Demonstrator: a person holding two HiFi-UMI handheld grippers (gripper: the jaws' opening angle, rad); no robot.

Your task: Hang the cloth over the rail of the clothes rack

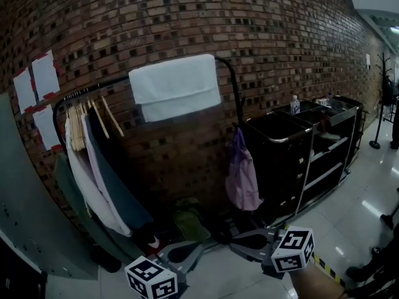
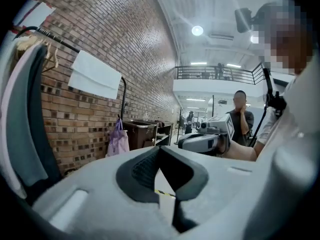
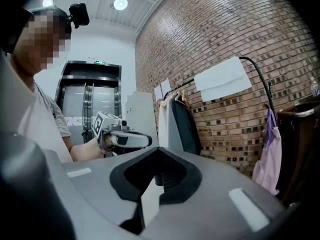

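A big wall of dark red bricks [image 1: 280, 42] stands far ahead of both jaws. Against it is the black metal clothes rack [image 1: 237, 101], with shirts and jackets on wooden hangers [image 1: 93, 161] filling the end in front of the left jaws. The white folded cloth [image 1: 176, 87] hangs over the rail, high up above both jaws and well apart from them. It looks like the job is done.

What could go wrong? The cloth sits close to where the rail bends down, so I think a bump to the rack could make it slide off that end. If one side hangs lower than the other, its own weight could pull it down too.

A black cart with deep bins [image 1: 280, 129] stands ahead and to the right of the right jaws. The bins are too dark to see into. A soft purple bag [image 1: 242, 179] hangs from the rack's end post, ahead of the right jaws, and what is inside stays hidden. A small clear bottle [image 1: 295, 104] stands on top of the cart.

The left gripper [image 2: 160, 149] and the right gripper [image 3: 157, 151] are down low. Both sets of jaws are closed tight and hold nothing.
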